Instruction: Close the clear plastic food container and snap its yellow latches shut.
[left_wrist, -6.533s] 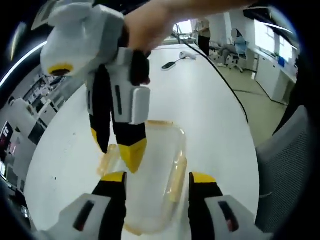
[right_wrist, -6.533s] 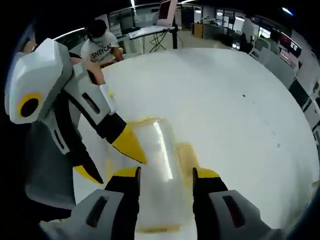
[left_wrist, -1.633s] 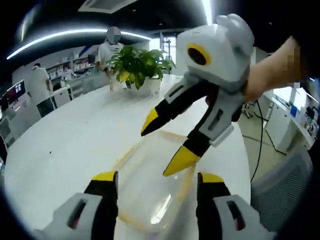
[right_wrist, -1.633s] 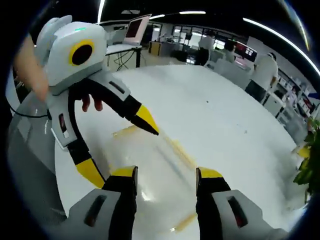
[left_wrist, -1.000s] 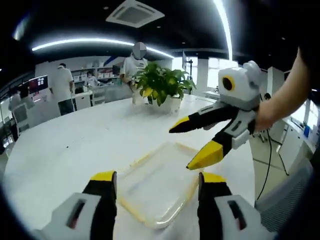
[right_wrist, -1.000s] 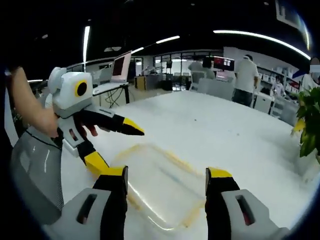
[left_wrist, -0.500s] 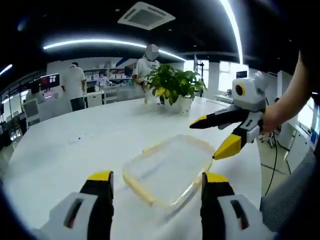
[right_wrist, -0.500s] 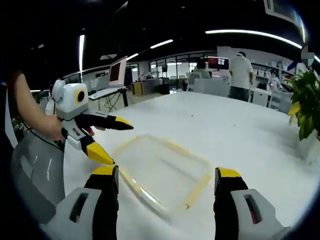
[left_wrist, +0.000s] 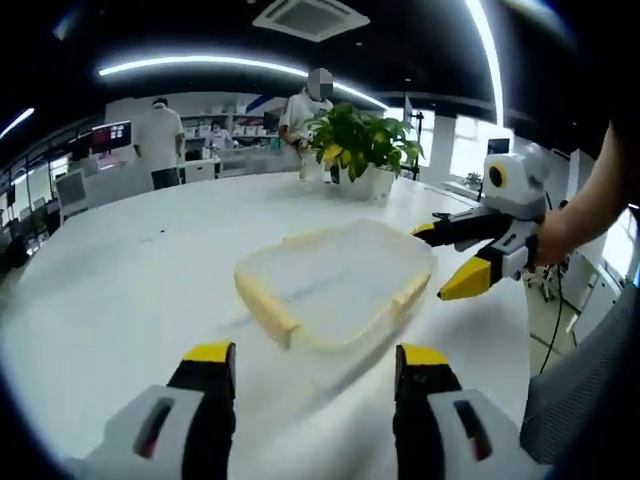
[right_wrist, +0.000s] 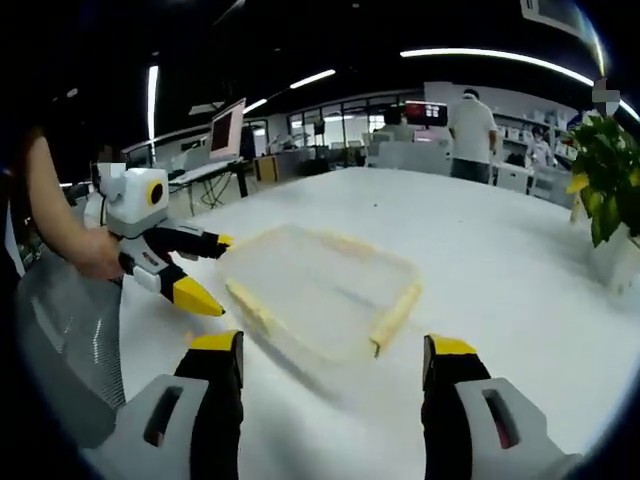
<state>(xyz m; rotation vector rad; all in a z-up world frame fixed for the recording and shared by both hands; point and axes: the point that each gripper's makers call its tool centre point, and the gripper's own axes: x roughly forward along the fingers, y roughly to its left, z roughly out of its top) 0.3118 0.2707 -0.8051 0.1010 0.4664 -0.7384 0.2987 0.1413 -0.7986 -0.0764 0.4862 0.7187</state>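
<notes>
The clear plastic food container (left_wrist: 335, 280) lies closed on the white table (left_wrist: 130, 280), its lid on and its yellow latches (left_wrist: 264, 311) folded along the sides. My left gripper (left_wrist: 312, 362) stands open a short way in front of it with nothing between its jaws. To the right of the box the right gripper (left_wrist: 455, 262) hangs open in a person's hand. In the right gripper view the container (right_wrist: 318, 286) sits ahead of my open right gripper (right_wrist: 330, 352), and the left gripper (right_wrist: 205, 268) is open at the box's left end.
A potted green plant (left_wrist: 363, 150) stands on the far side of the table, also seen as the plant (right_wrist: 605, 160) at the right. Several people stand in the office behind. A grey mesh chair (right_wrist: 70, 330) is at the table's edge.
Both grippers have drawn back from the container and sunk lower, so the box looks farther off and more side-on. Both stay open; the container itself has not moved.
</notes>
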